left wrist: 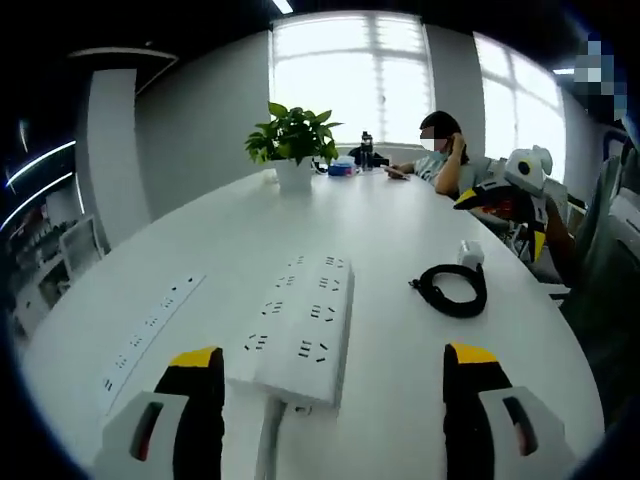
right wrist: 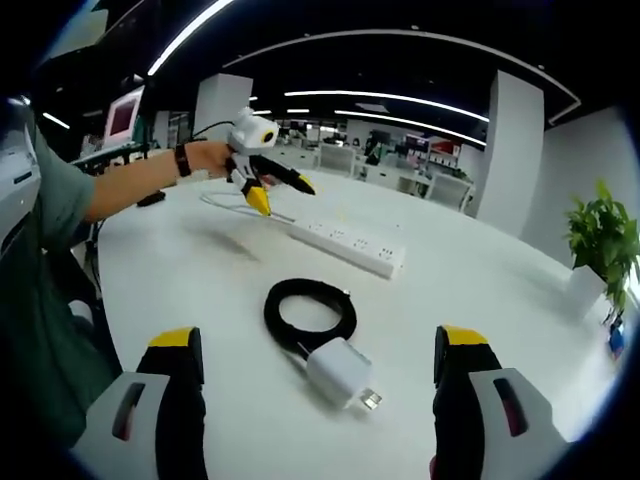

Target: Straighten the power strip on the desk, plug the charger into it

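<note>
Fingers of both grippers gape wide, holding nothing — left point(left wrist: 335, 400) over power strip point(left wrist: 300, 325), right point(right wrist: 318, 400) over charger point(right wrist: 338, 372).

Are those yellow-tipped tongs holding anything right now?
No. The left tongs hover open over the power strip, and the right tongs hover open over the charger.

Between my left gripper point(left wrist: 335, 385)'s spread jaws lies the near end of the white power strip point(left wrist: 298, 325), with bare desk point(left wrist: 400, 240) open to its right as far as the coiled black cable point(left wrist: 452, 290). My right gripper point(right wrist: 320, 385) has open jaws too, and the white charger point(right wrist: 340, 372) with its cable coil sits between them. A potted plant point(left wrist: 292, 145) and a seated person point(left wrist: 442, 155) crowd the far edge, well apart.
</note>
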{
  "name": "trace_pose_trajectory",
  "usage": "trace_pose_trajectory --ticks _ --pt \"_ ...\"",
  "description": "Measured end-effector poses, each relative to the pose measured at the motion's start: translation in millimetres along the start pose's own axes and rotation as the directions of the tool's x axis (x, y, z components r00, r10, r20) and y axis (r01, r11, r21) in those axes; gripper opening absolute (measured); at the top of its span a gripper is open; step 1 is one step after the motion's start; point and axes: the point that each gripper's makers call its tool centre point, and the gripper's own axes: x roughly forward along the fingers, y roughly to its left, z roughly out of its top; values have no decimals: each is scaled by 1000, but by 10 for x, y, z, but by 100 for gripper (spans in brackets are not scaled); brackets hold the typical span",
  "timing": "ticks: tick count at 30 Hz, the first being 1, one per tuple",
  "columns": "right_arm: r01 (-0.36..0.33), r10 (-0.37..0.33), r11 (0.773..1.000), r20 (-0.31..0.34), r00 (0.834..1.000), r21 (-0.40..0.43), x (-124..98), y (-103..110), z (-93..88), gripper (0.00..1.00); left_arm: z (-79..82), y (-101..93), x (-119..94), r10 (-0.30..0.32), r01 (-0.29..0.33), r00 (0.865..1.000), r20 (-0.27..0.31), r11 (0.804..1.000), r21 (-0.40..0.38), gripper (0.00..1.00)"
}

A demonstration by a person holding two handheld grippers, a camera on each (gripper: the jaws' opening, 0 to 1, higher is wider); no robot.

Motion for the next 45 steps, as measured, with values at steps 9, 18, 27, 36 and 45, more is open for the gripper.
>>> trace_pose_trajectory --ticks 9,18,27,36,45 --pt "-10 10 1000 -4 1000 -1 16 59 6 96 -96 -64 -257 43 -43 999 24 999 -11 97" --pt "-20 20 1000 0 1000 -4 27 90 34 96 -97 -135 -513 86 -79 990 112 995 -62 97" --pt "-21 21 1000 -3 1000 -5 28 135 24 96 -160 -443 -761 117 -107 982 150 992 -73 99" --pt "-23 23 1000 -4 1000 -12 2 127 6 96 -216 -658 -995 176 -164 969 174 983 -82 99" --pt "-27 27 1000 8 1000 -3 26 150 1 96 -281 -731 -1100 226 -205 956 189 971 -123 99"
